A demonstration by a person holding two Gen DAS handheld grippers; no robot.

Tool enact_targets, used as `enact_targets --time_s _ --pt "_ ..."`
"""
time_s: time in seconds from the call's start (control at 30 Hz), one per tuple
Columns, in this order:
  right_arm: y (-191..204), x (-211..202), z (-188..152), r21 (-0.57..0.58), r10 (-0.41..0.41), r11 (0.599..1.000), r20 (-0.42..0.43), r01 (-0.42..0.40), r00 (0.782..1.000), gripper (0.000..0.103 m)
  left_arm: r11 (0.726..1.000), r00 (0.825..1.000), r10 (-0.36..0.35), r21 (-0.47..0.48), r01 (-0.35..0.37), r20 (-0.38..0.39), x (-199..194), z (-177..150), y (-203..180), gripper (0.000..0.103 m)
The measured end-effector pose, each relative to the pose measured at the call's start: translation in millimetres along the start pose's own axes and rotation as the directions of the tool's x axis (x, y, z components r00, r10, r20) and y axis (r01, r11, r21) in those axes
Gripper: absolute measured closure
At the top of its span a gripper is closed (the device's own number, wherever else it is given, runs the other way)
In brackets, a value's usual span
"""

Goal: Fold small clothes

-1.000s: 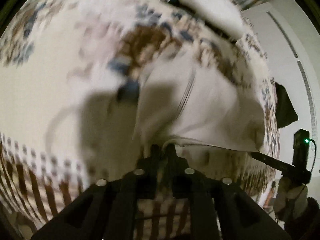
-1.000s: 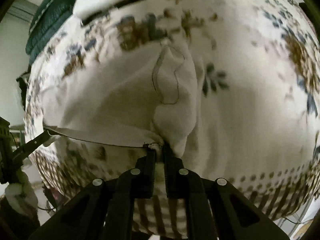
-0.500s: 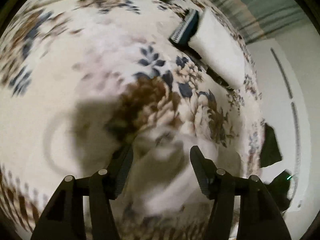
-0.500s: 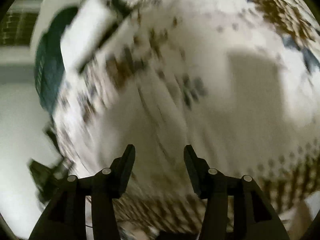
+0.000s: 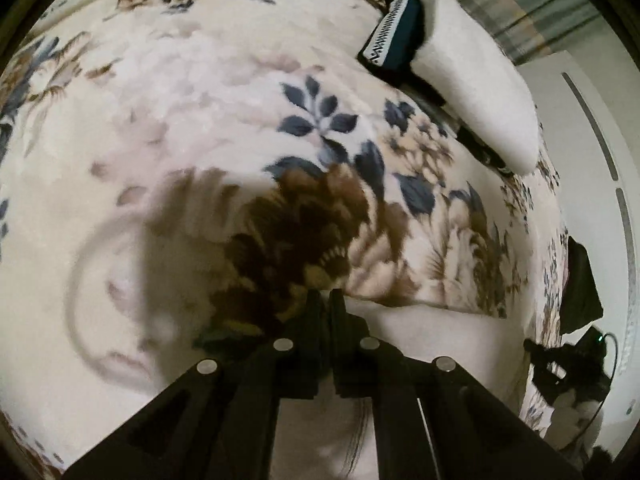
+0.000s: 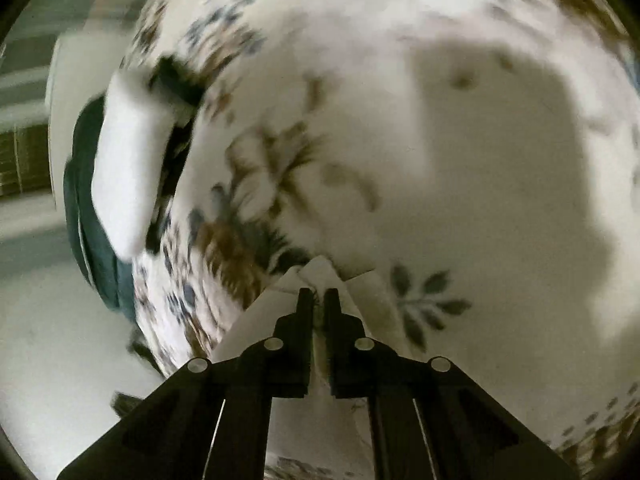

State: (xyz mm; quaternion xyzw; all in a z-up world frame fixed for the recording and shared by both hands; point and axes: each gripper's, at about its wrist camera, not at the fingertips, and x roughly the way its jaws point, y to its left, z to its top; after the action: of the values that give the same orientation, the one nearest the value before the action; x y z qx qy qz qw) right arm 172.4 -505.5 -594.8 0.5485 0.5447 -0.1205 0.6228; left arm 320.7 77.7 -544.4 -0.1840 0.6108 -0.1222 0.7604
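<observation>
A small white garment (image 5: 424, 332) lies on a floral blanket (image 5: 200, 100), low in the left wrist view. My left gripper (image 5: 327, 295) is shut on the garment's far edge. In the right wrist view the same white garment (image 6: 260, 320) shows as a raised, peaked corner. My right gripper (image 6: 318, 294) is shut on that corner. Most of the garment is hidden under the gripper bodies in both views.
A stack of folded clothes, white (image 5: 476, 76) over dark teal with a patterned band (image 5: 396, 36), lies at the far right of the blanket; it also shows in the right wrist view (image 6: 128, 160). A white wall (image 5: 592, 160) runs along the bed's right edge. My right gripper's body shows there (image 5: 568, 364).
Both grippers let go of the white garment and opened half a second ago. Both have shut again on the garment's edge, closer to the blanket.
</observation>
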Motion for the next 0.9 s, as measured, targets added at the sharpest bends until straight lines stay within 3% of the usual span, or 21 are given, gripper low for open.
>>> enact_targets --time_s 0.1,0.2,0.23,0.3,0.33,0.37,0.43,0.47,0.5,0.53,0.6,0.63,0.7,0.8,0.9 --pt "-0.3 5.0 0.7 -0.004 -0.016 1.0 -0.005 0.016 1.0 0.098 1.0 1.0 -0.018 -0.009 0.018 -0.01 1.8 4.5 -1.4 0.099" --pt "13.0 5.9 0.2 -0.058 -0.031 0.998 -0.038 0.029 0.999 0.095 0.991 0.992 -0.115 -0.079 0.112 -0.041 -4.4 9.1 5.3 0.092" --pt "14.7 1.3 0.8 -0.068 -0.03 0.997 -0.041 0.027 0.999 0.089 0.986 0.989 -0.138 -0.099 0.133 -0.049 -7.1 10.1 7.7 0.088" --pt "20.7 -7.7 3.0 -0.092 0.0 0.996 -0.052 -0.005 0.999 0.072 0.975 0.982 -0.188 -0.125 0.182 -0.037 -15.9 8.8 12.6 0.066" --pt "21.3 -11.6 4.3 -0.102 0.008 0.995 -0.054 -0.013 0.999 0.055 0.971 0.978 -0.205 -0.128 0.2 -0.029 -17.8 7.4 13.8 0.051" --pt "22.9 -12.9 5.9 -0.114 0.018 0.993 -0.061 -0.024 0.998 0.049 0.967 0.974 -0.225 -0.127 0.219 -0.035 -15.6 4.1 12.9 0.049" --pt "24.5 -6.8 9.5 -0.133 0.016 0.991 -0.091 -0.028 0.996 0.049 0.97 0.972 -0.222 -0.123 0.211 -0.081 -4.7 -0.5 7.6 0.051" --pt "24.2 -0.4 11.4 -0.135 0.01 0.991 -0.113 -0.025 0.994 0.049 0.974 0.975 -0.206 -0.114 0.196 -0.083 -0.4 -3.8 3.8 0.058" --pt "22.4 4.5 12.9 -0.129 0.015 0.991 -0.131 -0.032 0.991 0.049 0.979 0.981 -0.186 -0.095 0.179 -0.062 1.0 -6.8 -0.2 0.089" --pt "21.0 9.4 13.3 -0.12 0.028 0.992 -0.145 -0.045 0.989 0.05 0.982 0.983 -0.175 -0.083 0.17 -0.058 2.8 -7.5 -2.9 0.093" --pt "25.3 9.8 10.0 -0.15 0.063 0.986 -0.113 -0.08 0.992 0.087 0.98 0.984 -0.175 -0.099 0.171 -0.035 3.2 -5.5 -0.6 0.093" --pt "28.0 7.4 8.6 -0.176 0.053 0.982 -0.088 -0.068 0.995 0.095 0.979 0.983 -0.179 -0.107 0.176 -0.026 3.4 -3.6 2.7 0.093" --pt "30.2 3.9 8.0 -0.208 0.022 0.978 -0.037 -0.029 0.999 0.096 0.974 0.981 -0.19 -0.128 0.186 -0.024 5.5 -0.4 10.8 0.094" --pt "13.8 2.4 14.2 -0.15 -0.008 0.989 -0.004 0.008 1.0 0.097 0.971 0.98 -0.197 -0.148 0.19 -0.039 14.2 1.6 21.8 0.093" --pt "8.4 10.5 13.9 -0.146 -0.027 0.989 -0.032 0.022 0.999 0.097 0.961 0.969 -0.238 -0.162 0.226 -0.061 13.6 2.9 22.7 0.091"
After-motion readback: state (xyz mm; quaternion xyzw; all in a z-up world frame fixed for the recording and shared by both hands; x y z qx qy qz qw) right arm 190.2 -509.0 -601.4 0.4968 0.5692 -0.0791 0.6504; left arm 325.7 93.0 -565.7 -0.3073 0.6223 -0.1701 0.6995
